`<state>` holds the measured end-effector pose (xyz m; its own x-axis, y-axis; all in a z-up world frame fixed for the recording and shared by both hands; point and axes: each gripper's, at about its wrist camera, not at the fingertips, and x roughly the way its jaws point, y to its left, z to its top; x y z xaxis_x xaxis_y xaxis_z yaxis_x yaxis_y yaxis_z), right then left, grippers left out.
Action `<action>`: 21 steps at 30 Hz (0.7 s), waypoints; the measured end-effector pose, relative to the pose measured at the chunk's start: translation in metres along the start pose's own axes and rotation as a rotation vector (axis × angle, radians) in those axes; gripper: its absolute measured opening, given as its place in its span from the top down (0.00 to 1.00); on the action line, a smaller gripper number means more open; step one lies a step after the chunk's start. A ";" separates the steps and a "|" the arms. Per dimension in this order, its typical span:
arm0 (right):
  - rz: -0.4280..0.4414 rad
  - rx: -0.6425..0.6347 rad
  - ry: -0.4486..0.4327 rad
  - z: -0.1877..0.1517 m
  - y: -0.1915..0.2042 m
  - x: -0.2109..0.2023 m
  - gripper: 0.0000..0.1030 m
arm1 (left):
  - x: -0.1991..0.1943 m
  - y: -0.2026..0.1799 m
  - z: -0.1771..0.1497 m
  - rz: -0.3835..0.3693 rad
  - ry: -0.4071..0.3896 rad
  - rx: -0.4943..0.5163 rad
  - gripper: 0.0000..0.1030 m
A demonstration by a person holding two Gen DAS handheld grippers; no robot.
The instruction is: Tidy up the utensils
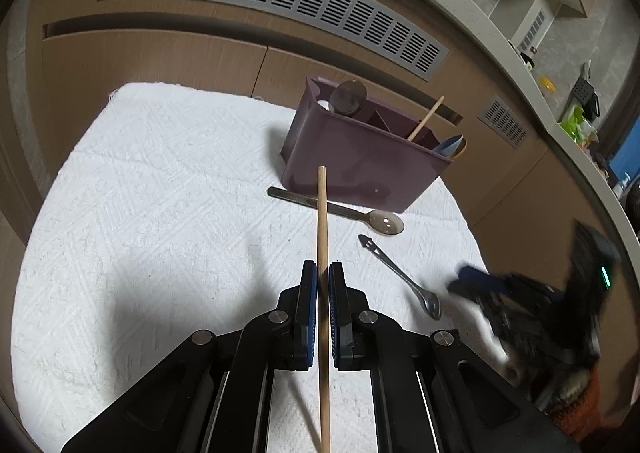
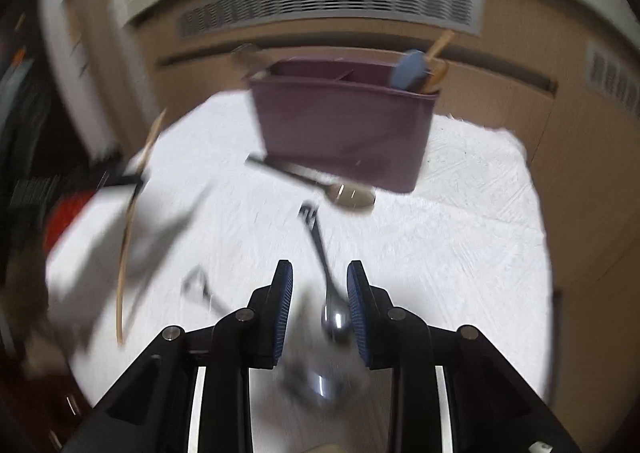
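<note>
Wooden chopstick (image 1: 322,237) pinched in left jaws, tip toward the purple caddy (image 1: 360,165); right jaws spread.

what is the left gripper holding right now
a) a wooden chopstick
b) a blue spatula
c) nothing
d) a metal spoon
a: the left gripper is shut on the wooden chopstick, which runs straight out between its blue pads, while the metal spoon lies on the white cloth.

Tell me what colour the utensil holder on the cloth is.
The utensil holder is a dull purple, almost plum. The left wrist view shows it best; the right is blurred.
</note>
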<state>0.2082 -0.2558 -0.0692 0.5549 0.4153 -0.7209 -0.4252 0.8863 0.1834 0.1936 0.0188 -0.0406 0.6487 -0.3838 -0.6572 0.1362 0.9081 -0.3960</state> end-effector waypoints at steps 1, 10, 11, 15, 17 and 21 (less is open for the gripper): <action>0.020 0.075 0.001 0.007 -0.009 0.011 0.74 | -0.001 0.002 0.000 0.004 -0.005 -0.001 0.94; 0.005 0.404 0.057 0.035 -0.058 0.087 0.73 | -0.007 0.036 0.004 0.009 -0.013 -0.069 0.94; 0.035 0.419 0.071 0.035 -0.059 0.092 0.72 | -0.005 0.039 0.004 0.007 -0.010 -0.080 0.94; 0.081 0.386 0.067 0.041 -0.051 0.093 0.95 | 0.000 0.044 0.006 0.007 -0.007 -0.096 0.95; 0.070 0.349 0.034 0.043 -0.045 0.082 0.96 | 0.000 0.043 0.007 0.009 -0.011 -0.093 0.94; 0.052 0.281 -0.026 0.050 -0.033 0.048 0.97 | -0.004 0.035 0.011 0.004 -0.033 -0.069 0.95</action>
<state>0.2848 -0.2551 -0.0768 0.5571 0.4636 -0.6890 -0.2411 0.8842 0.4000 0.2034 0.0544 -0.0450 0.6734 -0.3737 -0.6378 0.0826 0.8954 -0.4375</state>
